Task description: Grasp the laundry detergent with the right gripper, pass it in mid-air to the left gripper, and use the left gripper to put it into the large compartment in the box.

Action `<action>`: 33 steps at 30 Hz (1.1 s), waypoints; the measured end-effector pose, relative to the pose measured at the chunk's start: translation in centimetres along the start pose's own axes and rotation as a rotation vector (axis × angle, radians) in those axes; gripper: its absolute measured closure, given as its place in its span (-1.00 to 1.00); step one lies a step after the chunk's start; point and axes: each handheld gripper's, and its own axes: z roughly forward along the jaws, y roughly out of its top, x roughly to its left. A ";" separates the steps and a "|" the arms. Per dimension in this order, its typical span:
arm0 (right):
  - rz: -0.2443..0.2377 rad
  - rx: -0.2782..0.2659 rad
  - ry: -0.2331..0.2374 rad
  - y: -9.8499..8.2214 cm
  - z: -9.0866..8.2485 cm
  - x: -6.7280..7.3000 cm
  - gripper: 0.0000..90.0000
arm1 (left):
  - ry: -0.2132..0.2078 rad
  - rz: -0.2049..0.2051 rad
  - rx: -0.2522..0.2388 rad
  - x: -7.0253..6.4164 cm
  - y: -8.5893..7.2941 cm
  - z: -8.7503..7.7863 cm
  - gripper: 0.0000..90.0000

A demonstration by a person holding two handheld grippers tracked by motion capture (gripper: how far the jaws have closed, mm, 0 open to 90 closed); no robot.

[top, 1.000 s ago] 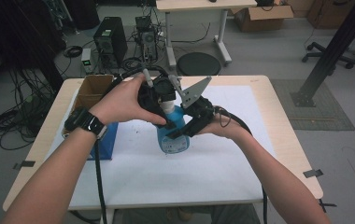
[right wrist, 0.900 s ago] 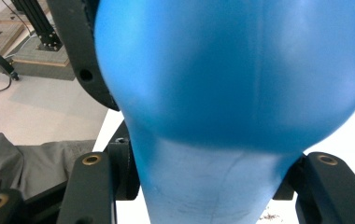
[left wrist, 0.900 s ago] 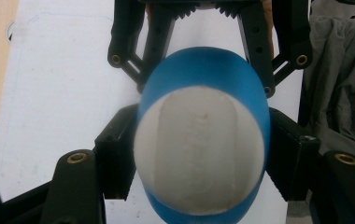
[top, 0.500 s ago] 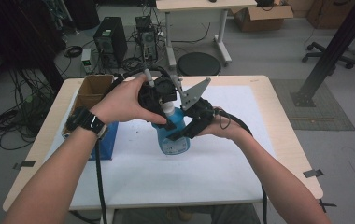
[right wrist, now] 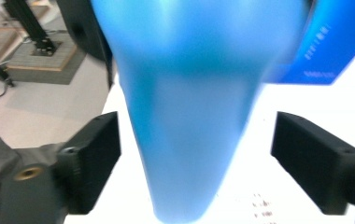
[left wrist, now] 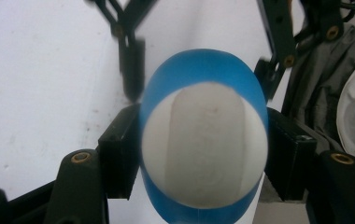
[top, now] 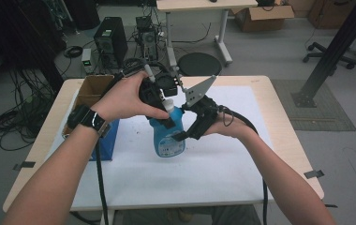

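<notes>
A blue detergent bottle (top: 168,133) with a white cap (top: 168,104) stands upright on the white sheet (top: 241,154) that covers the wooden table (top: 286,112), a little left of the centre of the high view. The left gripper (top: 166,110) comes down on it from above, in the left hand (top: 127,96), which sits in the upper middle of the frame with a dark watch (top: 86,119) on its wrist. In the left gripper view the white cap (left wrist: 203,144) sits in the centre of the frame, seen end on, with the blue shoulder of the bottle (left wrist: 203,65) around it; both black jaws press against the sides, so this gripper is clenched on the bottle at its cap.

The right gripper (top: 188,133), in the right hand (top: 225,126), reaches the bottle from the right of the frame, at the level of the body. Its jaws have just been opening. In the right gripper view the bottle (right wrist: 189,116) stands between them as a blurred blue shape in the centre, and bright gaps show between it and each pad, so this gripper is released, with the bottle between the jaws but not gripped.

At the left edge of the table stand an open cardboard box (top: 92,91) and, nearer the bottom of the frame, a blue box (top: 108,140).
</notes>
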 end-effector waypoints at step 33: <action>0.198 0.429 -0.150 -6.9 -8.7 -0.5 -0.82 | 0.355 -0.982 0.003 7.9 -9.1 -12.7 -0.15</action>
